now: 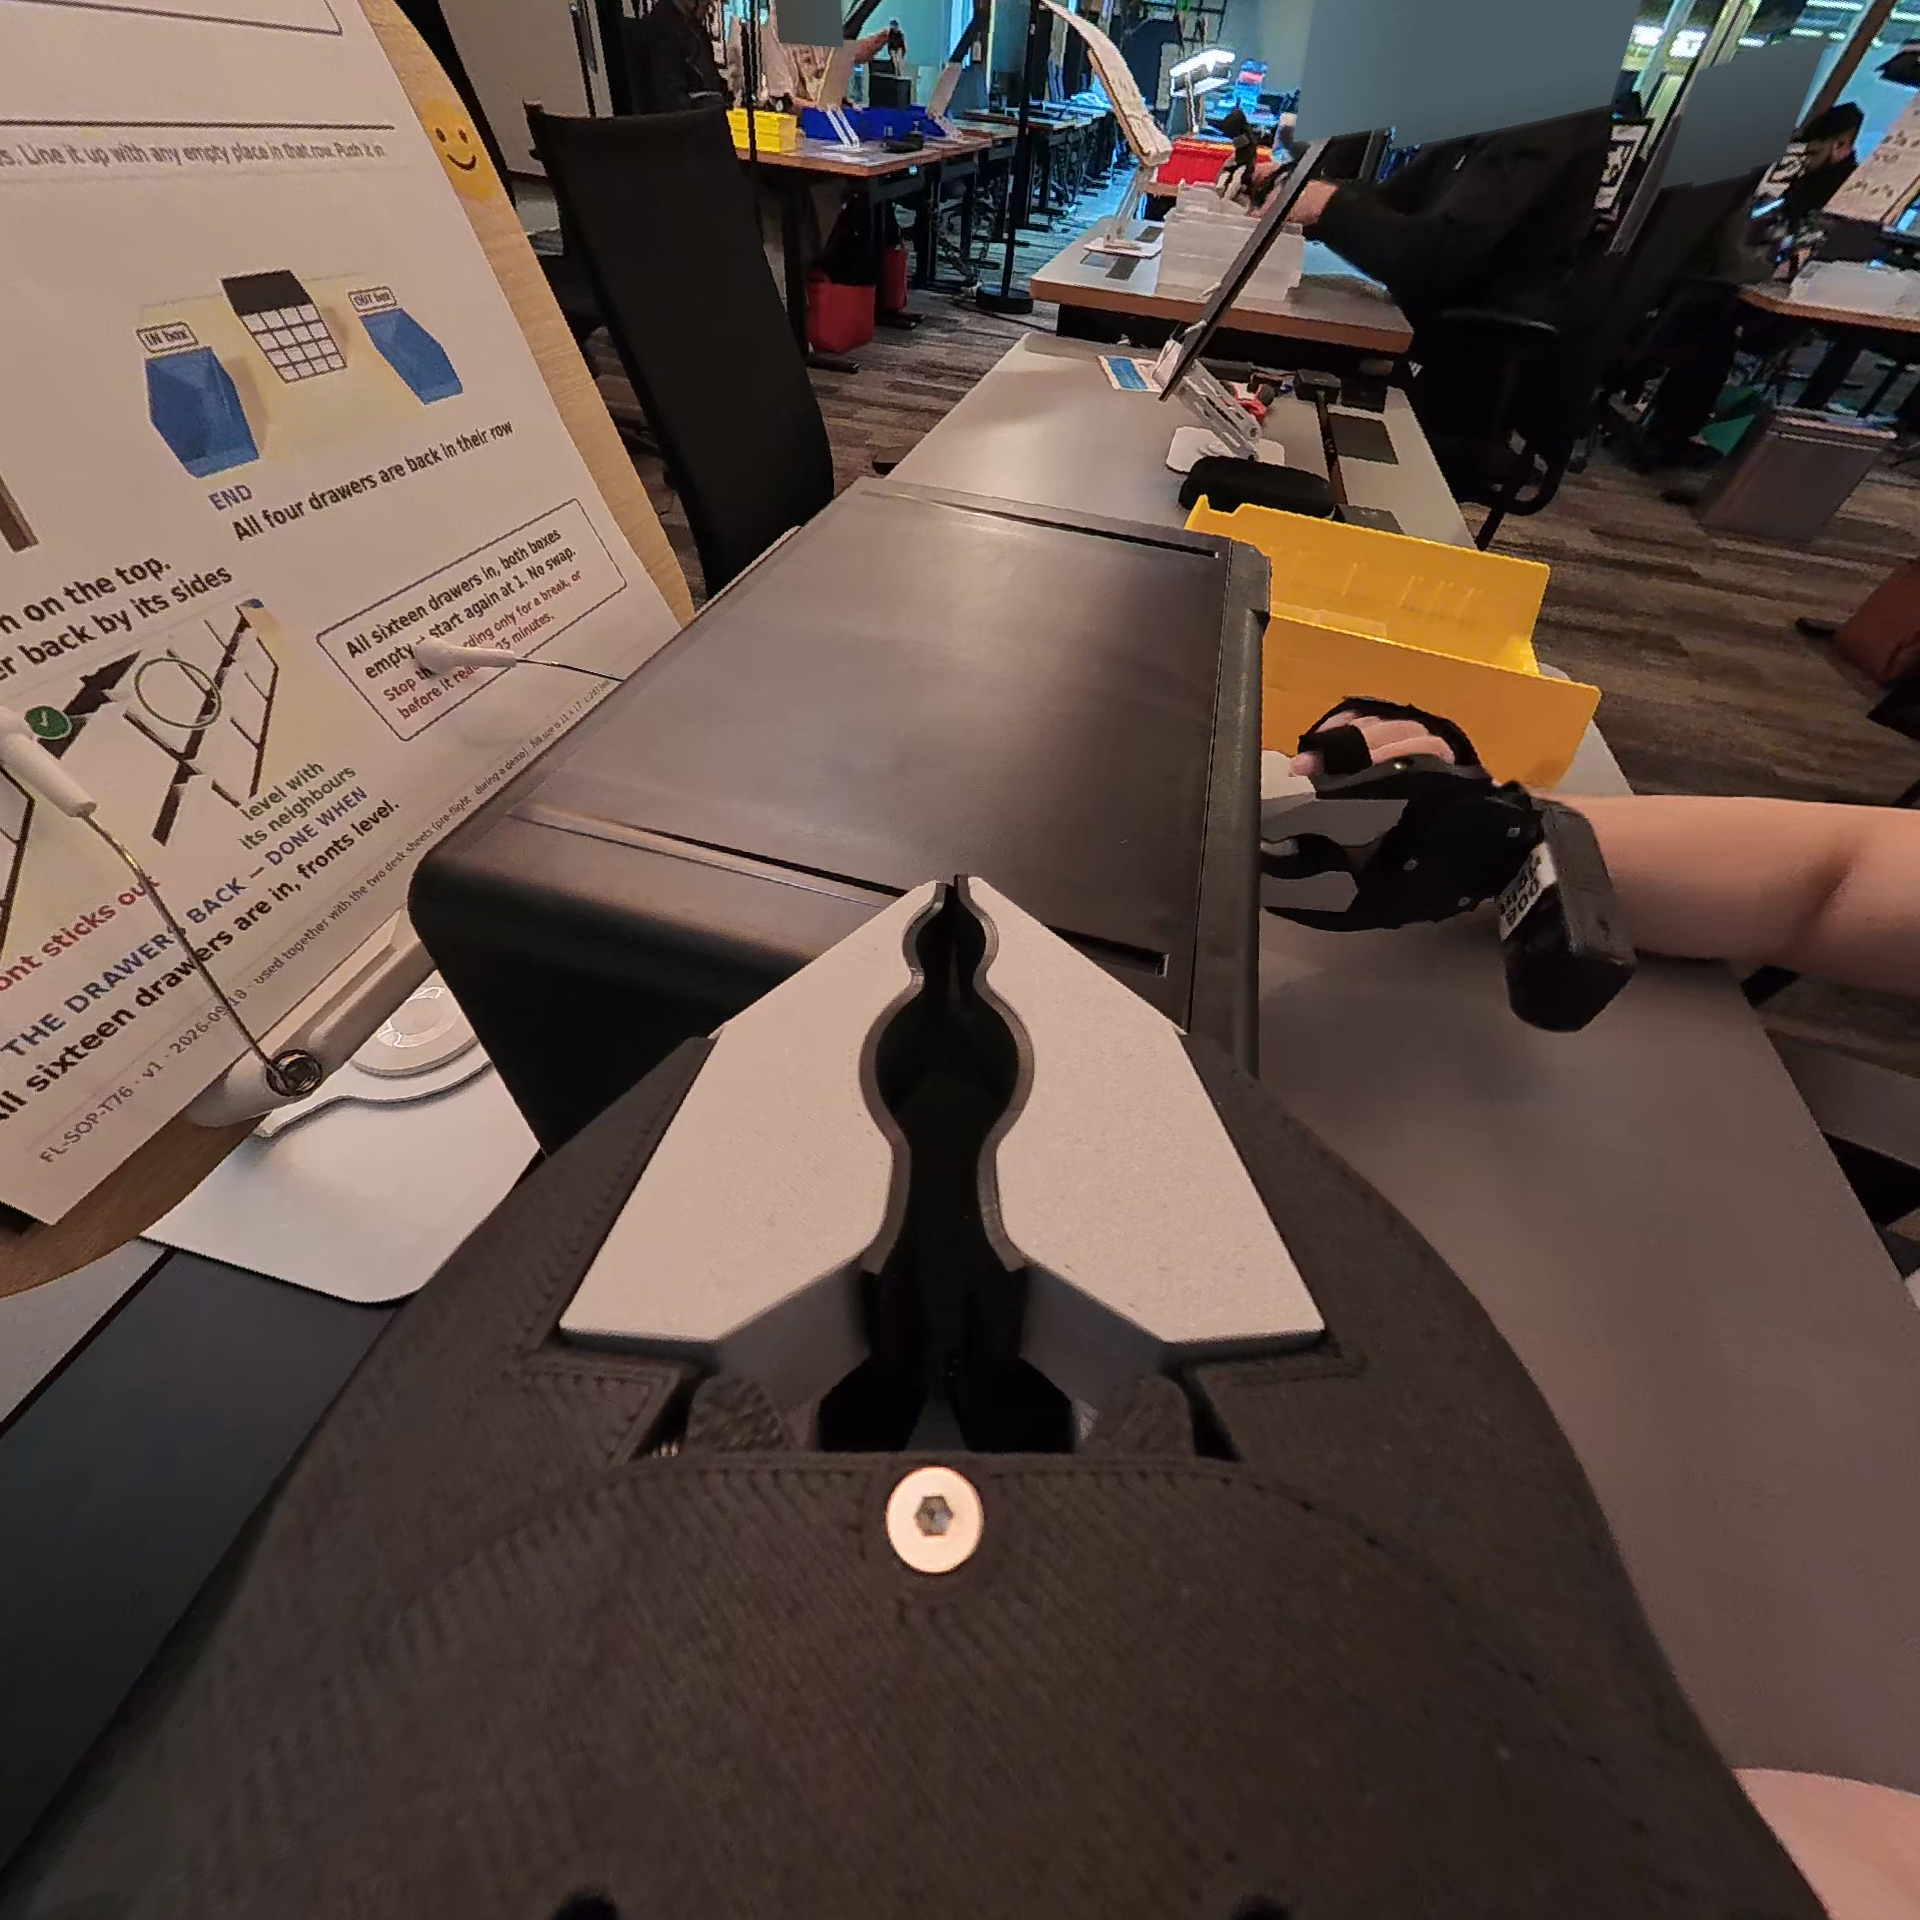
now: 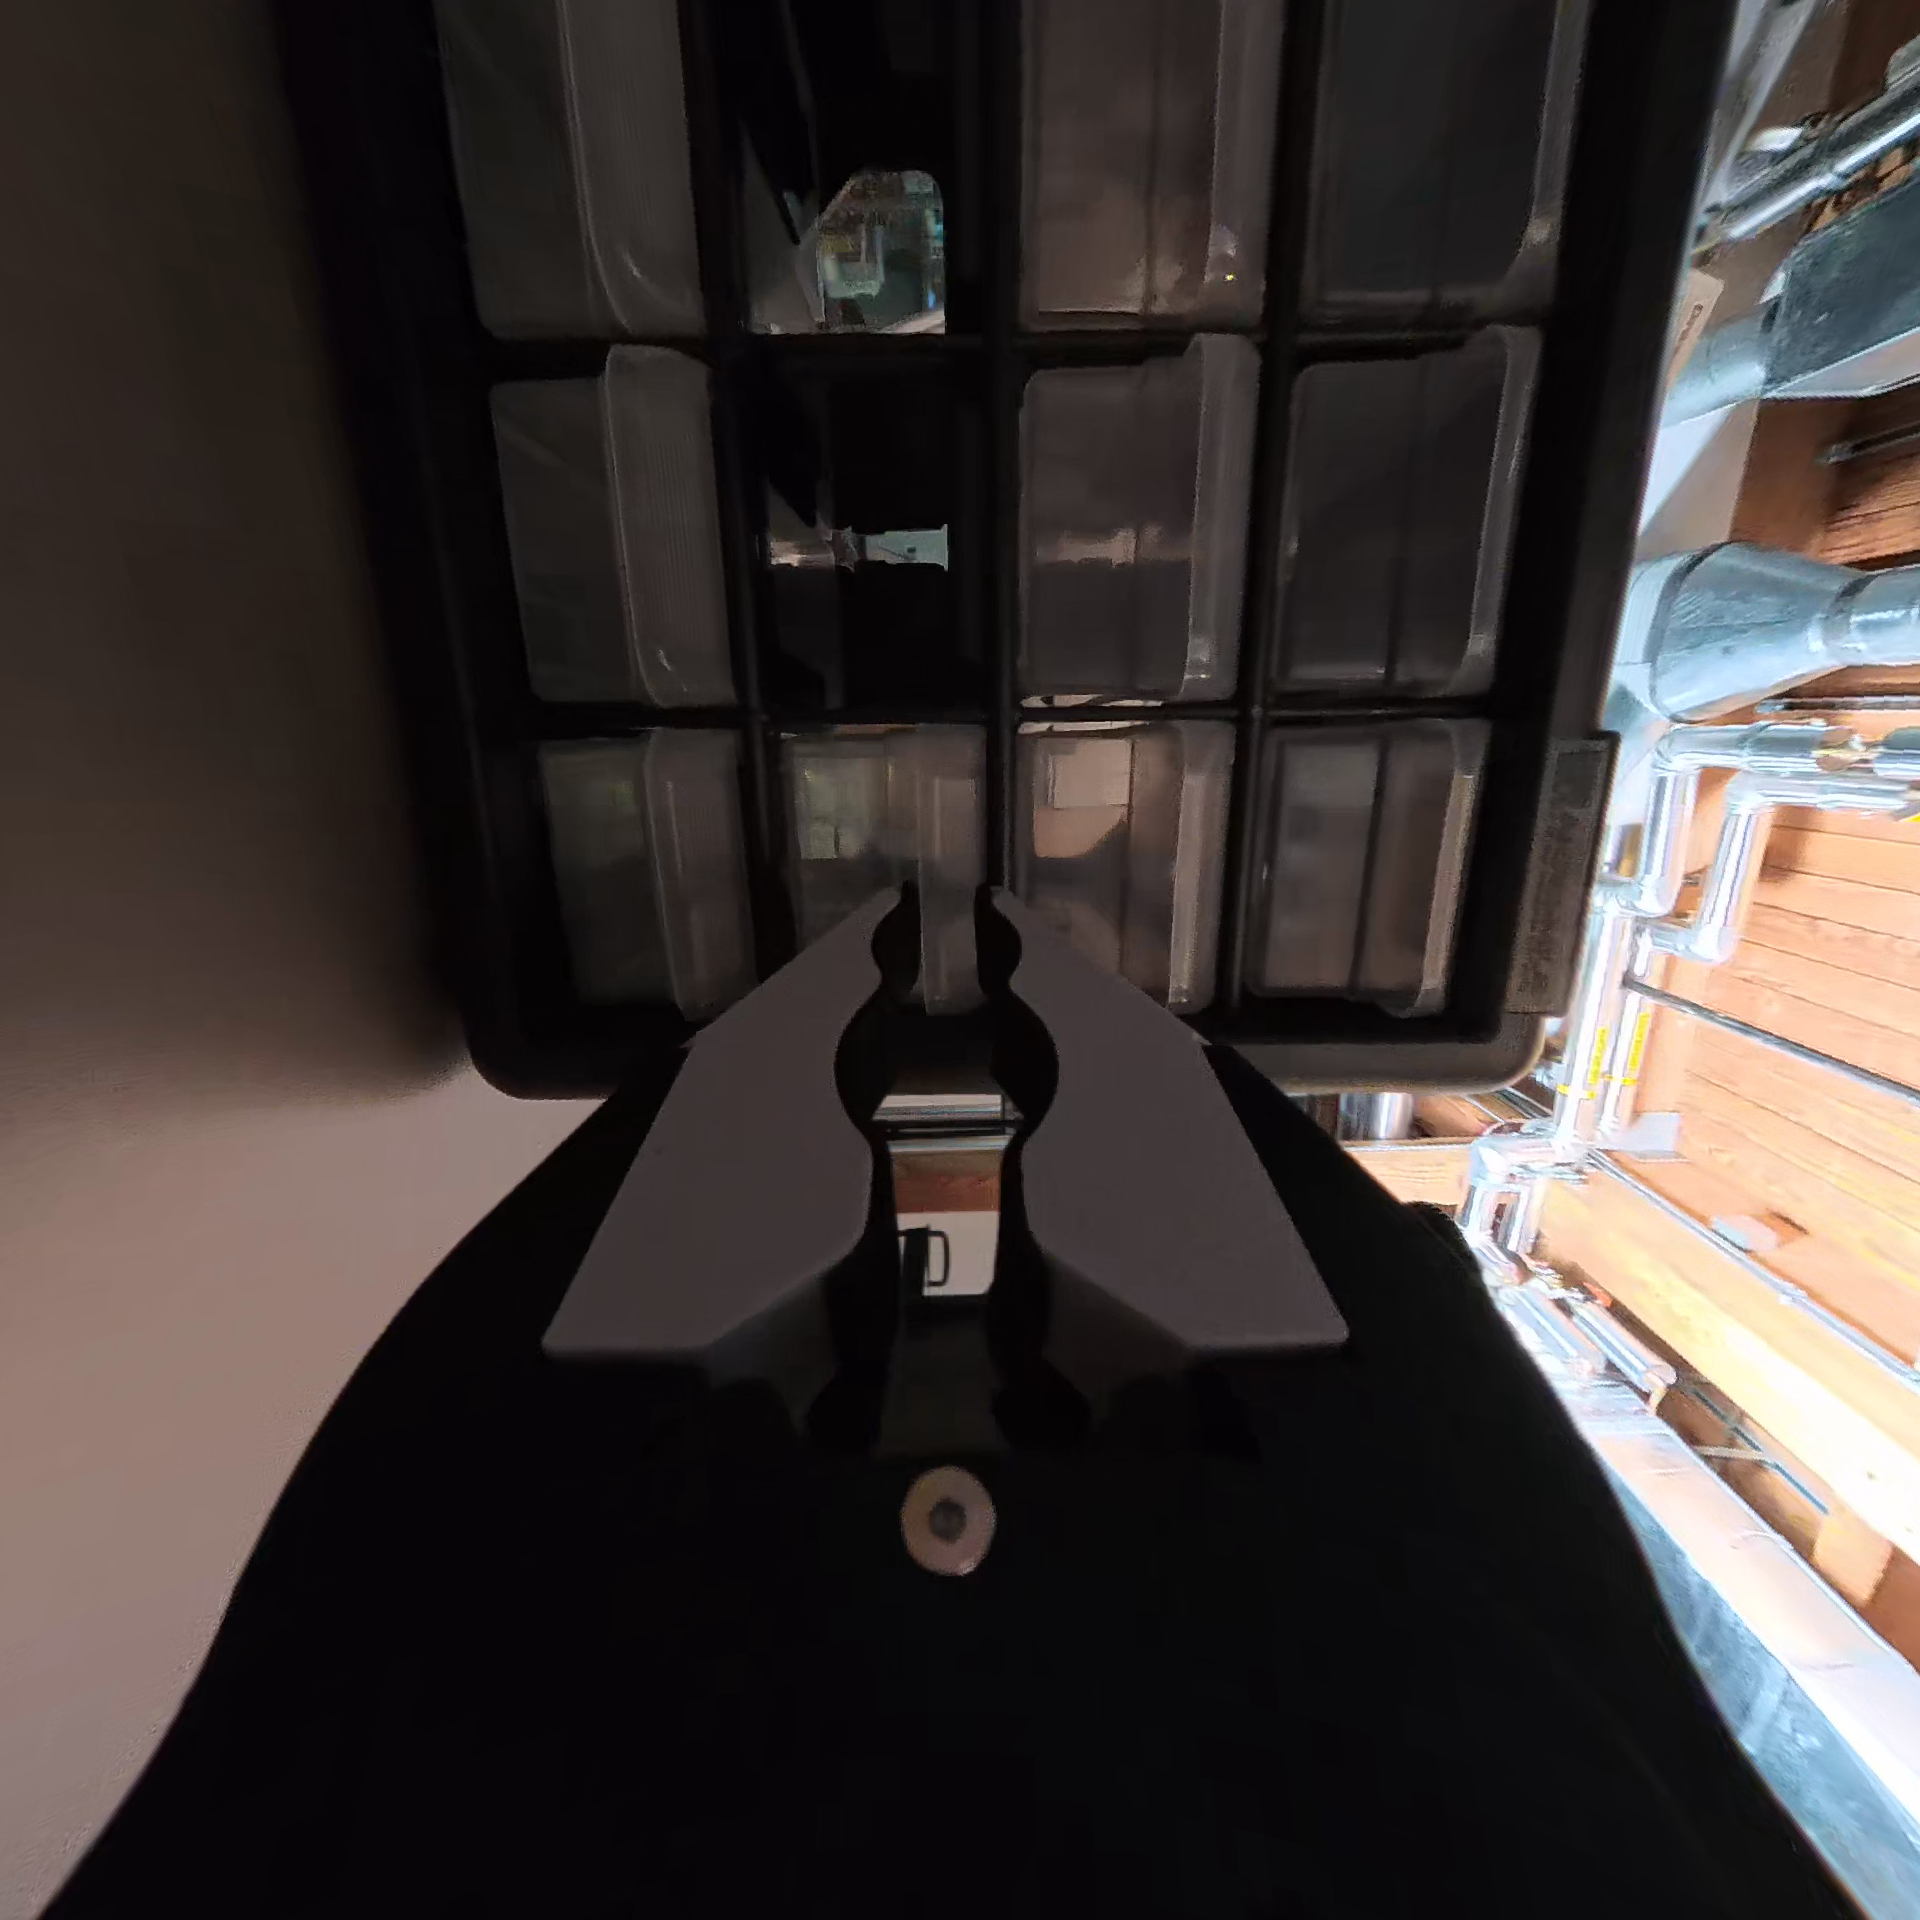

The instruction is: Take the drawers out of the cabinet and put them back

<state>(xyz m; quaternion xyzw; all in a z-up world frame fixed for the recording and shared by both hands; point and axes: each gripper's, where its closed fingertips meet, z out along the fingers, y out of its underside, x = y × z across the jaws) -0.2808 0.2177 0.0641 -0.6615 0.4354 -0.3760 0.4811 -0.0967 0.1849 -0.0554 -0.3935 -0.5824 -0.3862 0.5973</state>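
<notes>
You have a big black plastic cabinet [image 1: 894, 707] sitting on the grey table. Its front shows rows of small clear plastic drawers [image 2: 1132, 520], and the picture is turned sideways. Most are pushed in. Two slots [image 2: 862, 530] side by side are empty. One clear drawer [image 2: 883, 821] has its handle between grey fingers.

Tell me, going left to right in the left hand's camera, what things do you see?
Instruction poster → black cabinet → yellow bin → gloved hand holding the other gripper.
</notes>
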